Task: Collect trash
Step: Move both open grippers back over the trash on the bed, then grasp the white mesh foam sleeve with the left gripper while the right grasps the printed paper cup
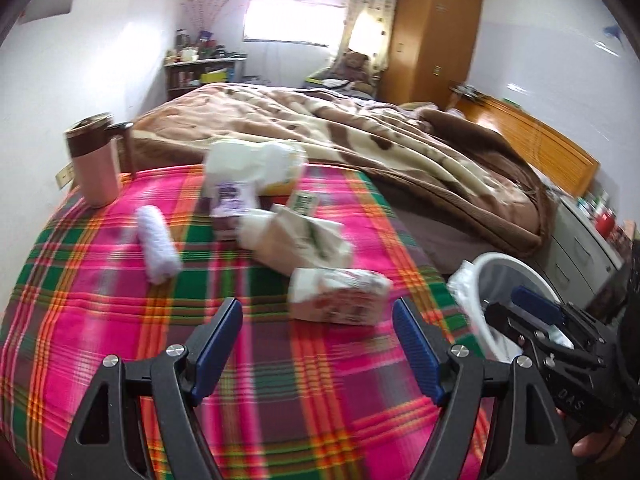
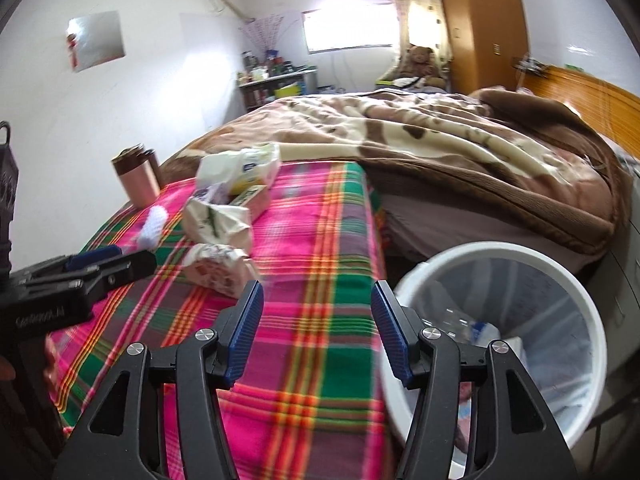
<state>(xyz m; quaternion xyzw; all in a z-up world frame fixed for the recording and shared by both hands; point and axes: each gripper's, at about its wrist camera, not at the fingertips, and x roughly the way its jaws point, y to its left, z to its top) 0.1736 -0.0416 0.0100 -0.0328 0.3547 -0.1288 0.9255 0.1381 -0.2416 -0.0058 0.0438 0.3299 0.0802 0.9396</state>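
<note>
Several pieces of trash lie on a pink plaid cloth (image 1: 100,312): a crumpled white-and-red packet (image 1: 340,294) nearest, a torn beige wrapper (image 1: 300,240), a white bag (image 1: 256,160) with a purple-labelled piece (image 1: 230,200), and a small green-printed box (image 1: 304,202). My left gripper (image 1: 318,344) is open and empty, just short of the nearest packet. My right gripper (image 2: 318,328) is open and empty over the cloth's edge, beside a white bin (image 2: 596,344) with a clear liner. The nearest packet (image 2: 220,268) also shows in the right wrist view.
A pink tumbler (image 1: 96,160) stands at the cloth's far left. A rolled white cloth (image 1: 158,244) lies near it. A brown blanket (image 1: 360,132) covers the bed behind. The bin (image 1: 504,264) stands right of the cloth. Grey drawers (image 1: 580,248) and a wooden wardrobe (image 1: 436,32) lie beyond.
</note>
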